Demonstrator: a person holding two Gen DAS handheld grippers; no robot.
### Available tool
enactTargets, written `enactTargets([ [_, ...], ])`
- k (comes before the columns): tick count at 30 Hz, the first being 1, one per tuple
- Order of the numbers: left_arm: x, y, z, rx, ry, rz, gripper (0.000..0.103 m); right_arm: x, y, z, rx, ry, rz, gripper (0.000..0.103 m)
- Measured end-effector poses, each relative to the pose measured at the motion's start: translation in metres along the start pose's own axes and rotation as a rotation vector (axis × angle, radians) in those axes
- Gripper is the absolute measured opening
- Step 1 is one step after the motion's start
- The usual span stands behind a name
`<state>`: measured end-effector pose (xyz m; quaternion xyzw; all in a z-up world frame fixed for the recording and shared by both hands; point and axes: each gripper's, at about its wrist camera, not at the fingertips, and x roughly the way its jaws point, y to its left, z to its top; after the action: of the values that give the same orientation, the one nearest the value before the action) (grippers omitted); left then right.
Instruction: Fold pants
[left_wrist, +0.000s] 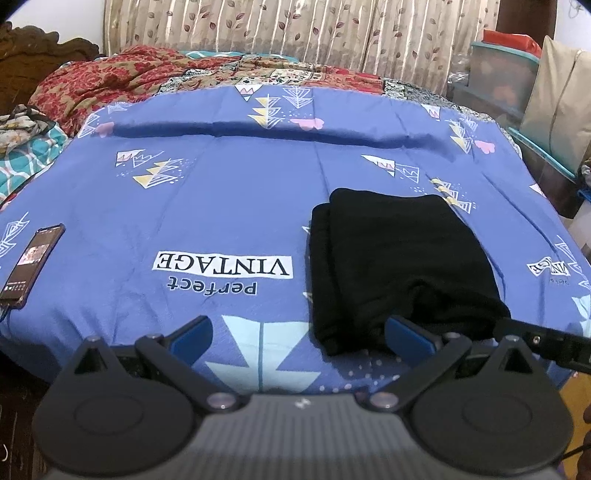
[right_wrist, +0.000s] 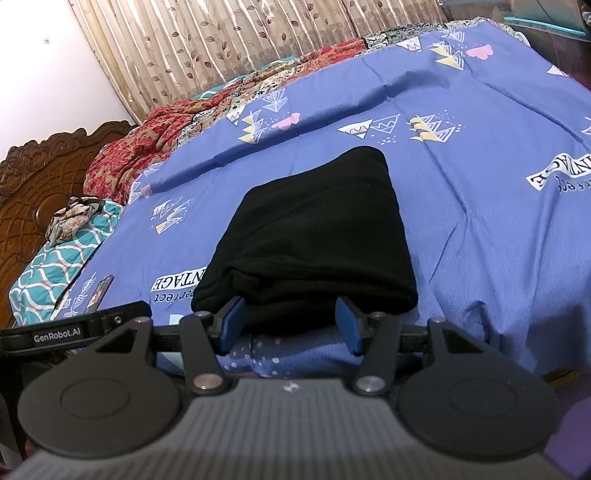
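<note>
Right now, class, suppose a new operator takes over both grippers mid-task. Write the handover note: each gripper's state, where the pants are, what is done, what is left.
Left gripper: open, empty, over the blue bedsheet, just left of the pants' near edge.
Right gripper: open, its blue pads either side of the near edge of the black pants, not clamping.
Pants: folded into a compact stack on the sheet near the bed's front edge; one layer sticks out along the left side.
Done: the main folds appear finished.
Left: perhaps square up that offset layer, then withdraw.
Note: a phone lies on the sheet far left.
</note>
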<state>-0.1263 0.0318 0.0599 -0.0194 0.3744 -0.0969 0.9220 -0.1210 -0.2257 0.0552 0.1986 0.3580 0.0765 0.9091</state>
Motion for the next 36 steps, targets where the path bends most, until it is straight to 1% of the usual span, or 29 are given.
enactTargets([
  [10,0.0022,0.0008,0.0001,-0.004,0.012,-0.026,0.103,0.0004,-0.0004,-0.0019,0.013,0.008,0.001,0.057],
  [14,0.0027,-0.0005,-0.0002,0.004,0.015,-0.040,0.103,-0.0001,-0.0001,-0.0026,0.015,0.005,0.003,0.063],
  [19,0.0008,-0.0001,-0.0003,-0.002,0.005,-0.062,0.103,0.0000,-0.0018,-0.0026,0.018,0.007,0.005,0.064],
  [24,0.0013,-0.0025,0.0003,0.012,0.004,-0.064,0.103,-0.0002,-0.0020,-0.0027,0.019,0.008,0.006,0.064],
  [27,0.0001,-0.0009,0.0002,0.002,-0.004,-0.070,0.103,0.0000,-0.0017,-0.0024,0.021,0.006,0.004,0.064],
  [36,-0.0019,0.0003,0.0013,-0.003,-0.017,-0.056,0.103,-0.0003,-0.0018,-0.0026,0.026,0.006,0.004,0.064],
])
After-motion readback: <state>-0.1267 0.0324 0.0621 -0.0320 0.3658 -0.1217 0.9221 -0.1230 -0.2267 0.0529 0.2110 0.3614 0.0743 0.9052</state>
